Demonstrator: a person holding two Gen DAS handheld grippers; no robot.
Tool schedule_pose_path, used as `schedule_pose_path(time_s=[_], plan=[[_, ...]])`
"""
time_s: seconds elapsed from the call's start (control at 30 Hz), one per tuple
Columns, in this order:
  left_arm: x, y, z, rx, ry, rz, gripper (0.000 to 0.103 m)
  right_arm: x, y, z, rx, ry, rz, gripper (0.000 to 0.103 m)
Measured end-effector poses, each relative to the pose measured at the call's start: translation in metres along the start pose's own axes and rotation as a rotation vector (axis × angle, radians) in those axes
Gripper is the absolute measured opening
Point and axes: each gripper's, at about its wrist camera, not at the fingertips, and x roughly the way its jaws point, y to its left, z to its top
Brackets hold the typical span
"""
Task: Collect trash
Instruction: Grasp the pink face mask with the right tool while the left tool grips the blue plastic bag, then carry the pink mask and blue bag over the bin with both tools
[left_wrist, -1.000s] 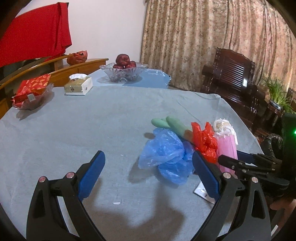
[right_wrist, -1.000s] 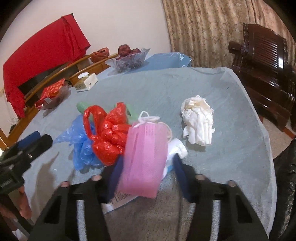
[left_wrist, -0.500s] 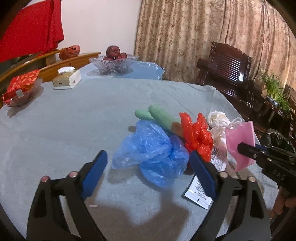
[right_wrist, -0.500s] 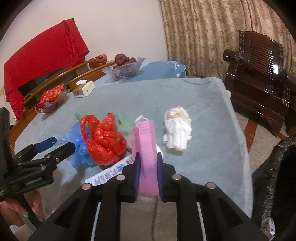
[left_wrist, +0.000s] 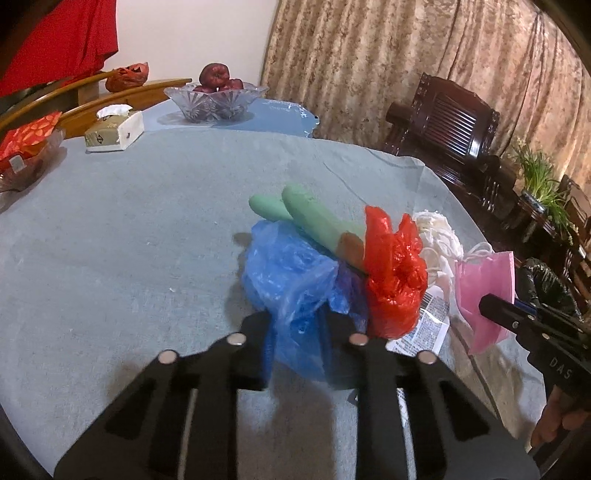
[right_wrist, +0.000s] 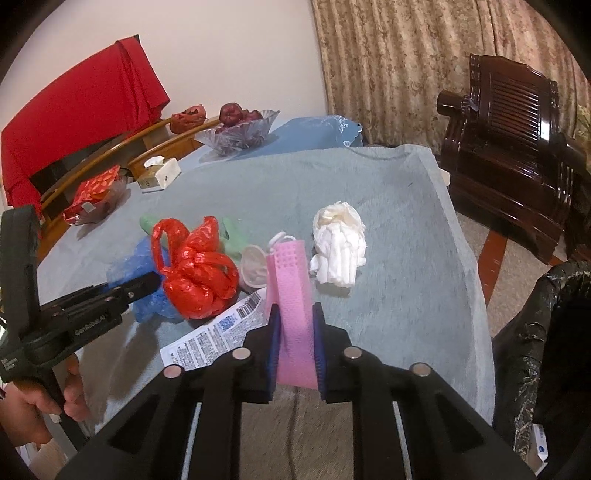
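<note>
The left gripper (left_wrist: 299, 343) pinches the blue bag (left_wrist: 291, 280) at lower centre on the counter (left_wrist: 129, 240); the right gripper (right_wrist: 295, 343) clamps the pink mask (right_wrist: 291, 291), lifted near the black bin bag (right_wrist: 546, 332) at right. The thin film may slip out or drag the touching red bag (left_wrist: 395, 273) along; the mask's loose loops could snag.

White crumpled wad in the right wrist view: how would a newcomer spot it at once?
Start at the grey-clothed table and go to the litter heap near its front edge. The white crumpled wad lies alone at the heap's right, beside the pink mask; it is the only white bundle.
</note>
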Motion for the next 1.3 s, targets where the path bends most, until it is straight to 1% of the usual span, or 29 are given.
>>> schedule_pose_path(time_s=[0.1,0.2,0.5,0.67,0.93,1.3], plan=[[-0.008,-0.001,-0.001,0.009,-0.014,0.018,0.007,-0.003,0.002,0.0,-0.004,-0.004,0.001,0.016],[-0.019,0.0,-0.001,0.012,-0.029,0.036,0.005,-0.008,0.004,0.001,-0.008,-0.013,0.001,0.016],[-0.057,0.007,0.003,0.004,-0.079,0.077,0.004,-0.028,0.014,0.005,-0.013,-0.039,0.012,0.016],[-0.083,0.002,0.005,0.017,-0.127,0.088,0.004,-0.044,0.018,0.008,-0.019,-0.057,0.021,0.016],[-0.112,-0.013,0.012,0.04,-0.172,0.045,0.004,-0.07,0.022,0.012,-0.025,-0.095,0.03,0.016],[-0.131,-0.054,0.013,0.09,-0.202,-0.041,0.004,-0.108,0.014,0.01,-0.005,-0.141,0.013,0.016]])
